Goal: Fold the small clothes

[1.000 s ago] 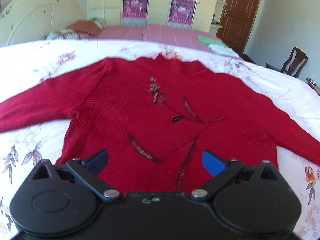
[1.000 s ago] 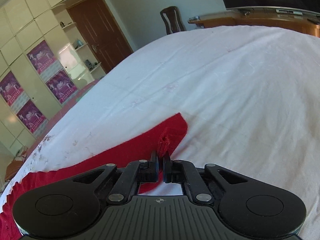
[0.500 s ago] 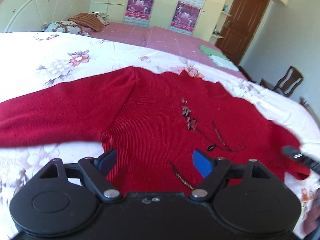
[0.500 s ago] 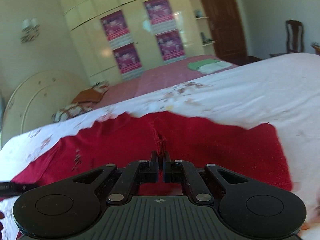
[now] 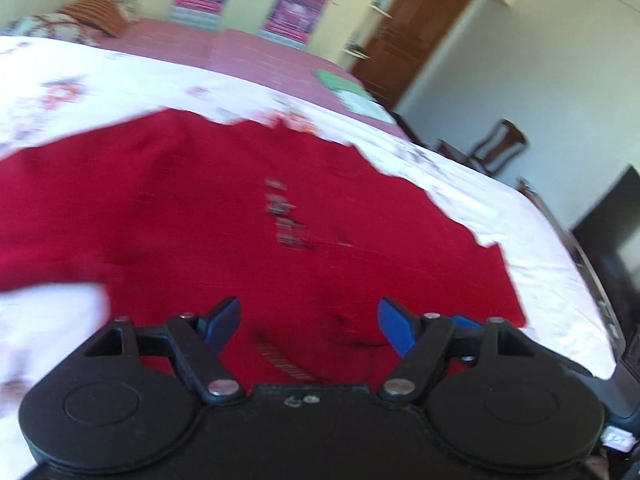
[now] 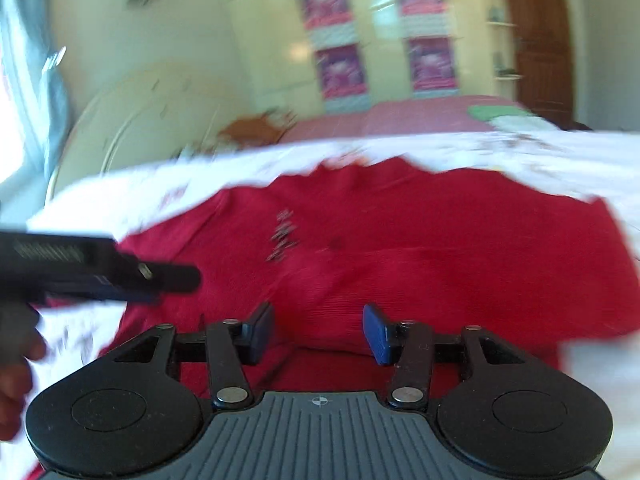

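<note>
A red sweater (image 5: 280,208) with a dark beaded motif lies flat on a white floral bedsheet (image 5: 520,240). One sleeve (image 6: 440,280) is folded across its body. My left gripper (image 5: 308,316) hovers over the lower body of the sweater. Its jaws are closing, still wide apart, with only flat cloth below them. My right gripper (image 6: 318,320) is over the folded sleeve. Its jaws are opening, and the pads do not press on the cloth. In the right wrist view the left gripper (image 6: 100,268) reaches in from the left, with a hand (image 6: 12,352) behind it.
A pink bedspread (image 5: 248,52) with folded green cloth (image 5: 340,80) lies beyond the sheet. A wooden chair (image 5: 500,148), a brown door (image 5: 420,28) and a dark screen (image 5: 608,232) stand to the right. A cream headboard (image 6: 132,120) is at the left.
The right gripper swept the pinched sleeve across onto the sweater's body, then opened and let it go. The left gripper shifted over the sweater and its jaws narrowed.
</note>
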`<act>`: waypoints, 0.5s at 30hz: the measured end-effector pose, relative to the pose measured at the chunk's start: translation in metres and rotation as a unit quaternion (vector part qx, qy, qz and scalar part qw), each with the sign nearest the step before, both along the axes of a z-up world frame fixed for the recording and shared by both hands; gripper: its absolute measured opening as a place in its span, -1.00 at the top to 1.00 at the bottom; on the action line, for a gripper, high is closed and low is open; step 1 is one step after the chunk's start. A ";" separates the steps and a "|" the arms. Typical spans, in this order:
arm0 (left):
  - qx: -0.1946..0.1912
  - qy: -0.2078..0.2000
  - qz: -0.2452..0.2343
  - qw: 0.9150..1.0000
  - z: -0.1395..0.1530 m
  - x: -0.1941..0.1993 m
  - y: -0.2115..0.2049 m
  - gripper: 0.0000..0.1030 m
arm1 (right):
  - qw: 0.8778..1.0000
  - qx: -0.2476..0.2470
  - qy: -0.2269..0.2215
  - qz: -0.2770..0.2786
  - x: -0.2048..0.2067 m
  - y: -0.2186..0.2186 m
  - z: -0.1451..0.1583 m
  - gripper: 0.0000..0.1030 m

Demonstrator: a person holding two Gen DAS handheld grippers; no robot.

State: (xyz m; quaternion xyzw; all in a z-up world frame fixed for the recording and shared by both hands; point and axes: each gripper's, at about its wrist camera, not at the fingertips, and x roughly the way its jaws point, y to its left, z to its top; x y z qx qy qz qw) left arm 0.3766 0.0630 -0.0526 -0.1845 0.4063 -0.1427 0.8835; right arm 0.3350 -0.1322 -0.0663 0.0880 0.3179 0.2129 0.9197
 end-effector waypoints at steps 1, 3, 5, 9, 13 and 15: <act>-0.011 0.005 -0.011 1.000 -0.004 0.005 -0.009 -0.37 | 1.000 0.011 0.001 -0.023 -0.005 -0.014 0.003 0.06; -0.009 0.031 -0.020 0.999 -0.016 0.017 -0.024 -0.21 | 0.996 0.035 0.003 -0.076 -0.013 -0.042 0.006 0.06; 0.004 0.038 -0.020 0.999 -0.022 0.025 -0.037 -0.20 | 0.987 0.087 0.014 -0.134 -0.018 -0.078 0.009 0.06; 0.015 0.024 -0.039 0.999 -0.023 0.041 -0.053 0.94 | 0.955 0.206 0.056 -0.207 -0.021 -0.131 0.002 0.06; 0.010 -0.042 0.000 0.999 0.004 0.043 -0.029 0.94 | 0.920 0.305 0.095 -0.227 -0.018 -0.163 -0.007 0.06; 0.015 -0.050 0.027 0.998 0.010 0.044 -0.007 0.94 | 0.903 0.347 0.108 -0.227 -0.012 -0.168 -0.014 0.06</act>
